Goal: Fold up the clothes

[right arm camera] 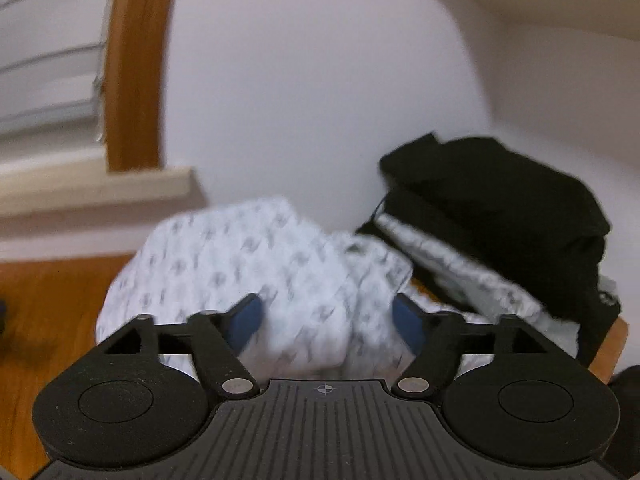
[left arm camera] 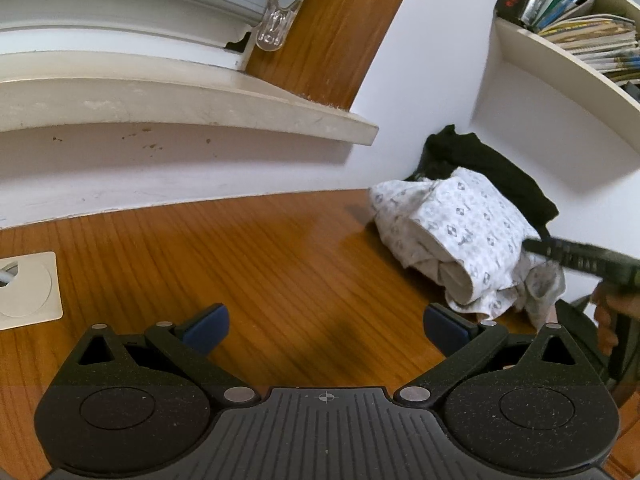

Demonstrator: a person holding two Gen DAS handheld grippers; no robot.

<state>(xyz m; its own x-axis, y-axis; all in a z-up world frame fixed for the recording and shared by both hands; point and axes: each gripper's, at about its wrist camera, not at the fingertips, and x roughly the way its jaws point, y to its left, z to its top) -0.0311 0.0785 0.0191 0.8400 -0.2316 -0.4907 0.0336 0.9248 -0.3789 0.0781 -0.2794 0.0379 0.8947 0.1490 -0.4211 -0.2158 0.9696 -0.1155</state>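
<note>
1. Task state: the white patterned cotton garment (left arm camera: 460, 232) is sitting as a rolled, loosely folded bundle on the orange-brown wooden tabletop (left arm camera: 240, 248), pushed toward the far right corner by the white wall. It is reading as folded, though its lower edge is hanging ragged.
2. Behind it, a black crumpled garment (right arm camera: 500, 192) is lying heaped against the wall, touching the white bundle. It is looking unfolded, so this piece is likely remaining to do.
3. The right gripper (right arm camera: 326, 322) is hovering at the white bundle with its blue fingers spread wide; fabric is showing between them, but the pads are not pressing on it.
4. The left gripper (left arm camera: 326, 324) is waiting over bare wood, fingers wide, holding nothing.
5. Surroundings: a cream window sill (left arm camera: 200, 108) is overhanging the table's back edge; a cream wall shelf stacked with books (left arm camera: 580, 40) is hanging above the clothes; a white square cable grommet (left arm camera: 28, 288) is sitting at left.
6. Obstruction: the white bundle is lying in front of the black garment, crowding access to it.
</note>
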